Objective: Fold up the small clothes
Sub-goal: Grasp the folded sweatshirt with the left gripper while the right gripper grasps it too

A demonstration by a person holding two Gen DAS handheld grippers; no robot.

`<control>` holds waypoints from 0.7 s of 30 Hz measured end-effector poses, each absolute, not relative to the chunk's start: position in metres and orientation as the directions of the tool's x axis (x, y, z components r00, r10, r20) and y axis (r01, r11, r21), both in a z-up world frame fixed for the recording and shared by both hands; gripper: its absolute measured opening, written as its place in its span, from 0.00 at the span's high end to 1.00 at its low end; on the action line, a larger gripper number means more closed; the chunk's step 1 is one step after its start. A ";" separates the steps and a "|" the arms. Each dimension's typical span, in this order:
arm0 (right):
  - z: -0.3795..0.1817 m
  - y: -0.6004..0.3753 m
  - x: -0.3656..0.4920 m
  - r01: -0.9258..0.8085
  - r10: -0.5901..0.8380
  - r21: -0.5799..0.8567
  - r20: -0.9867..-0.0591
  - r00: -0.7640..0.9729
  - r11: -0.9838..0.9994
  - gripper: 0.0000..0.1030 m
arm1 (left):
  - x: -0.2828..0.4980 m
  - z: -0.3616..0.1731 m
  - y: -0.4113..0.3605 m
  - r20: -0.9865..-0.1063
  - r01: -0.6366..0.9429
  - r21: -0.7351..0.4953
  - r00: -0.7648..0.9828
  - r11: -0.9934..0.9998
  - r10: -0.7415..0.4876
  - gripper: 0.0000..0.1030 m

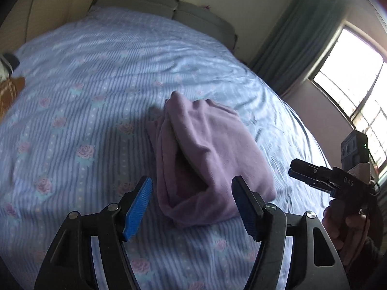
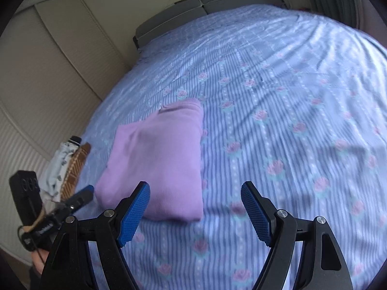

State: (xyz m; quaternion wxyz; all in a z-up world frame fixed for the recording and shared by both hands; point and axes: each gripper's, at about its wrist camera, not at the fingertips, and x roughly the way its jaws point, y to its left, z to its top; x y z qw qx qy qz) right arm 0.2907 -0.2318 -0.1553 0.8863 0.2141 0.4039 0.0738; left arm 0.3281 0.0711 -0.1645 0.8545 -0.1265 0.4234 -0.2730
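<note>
Nearest in the left wrist view, the left tool [image 1: 192,203] is seen with its blue pads spread apart and nothing clamped between them; the near end of the folded lilac garment [image 1: 205,159] lies just beyond the gap, untouched by either pad. In the right wrist view the right tool [image 2: 195,211] is likewise held apart and empty, poised over bare bedsheet [image 2: 290,120] just right of the garment's near right corner. Both tools are judged to be held clear so that the finished bundle is not disturbed; the garment is folded into a compact rectangle on the striped, rose-printed sheet, so this piece appears done. Further to the left, at the bed's edge, a small heap of other clothes [image 2: 65,166] is seen, presumably waiting to be folded. No containers are visible. At the far end, grey cushions [image 2: 205,7] are set against the wall.
</note>
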 end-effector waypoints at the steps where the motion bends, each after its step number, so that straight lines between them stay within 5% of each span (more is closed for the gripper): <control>1: -0.158 -0.237 0.302 0.034 0.331 0.462 -0.682 0.652 0.886 0.24 | 0.333 -0.169 0.071 -0.659 0.337 -0.470 0.481 0.815 -0.579 0.33; 21: -0.219 -0.216 0.418 -0.114 0.676 0.682 -0.663 0.322 0.722 0.23 | 0.367 -0.216 0.057 -0.686 0.211 -0.567 0.414 0.796 -0.599 0.13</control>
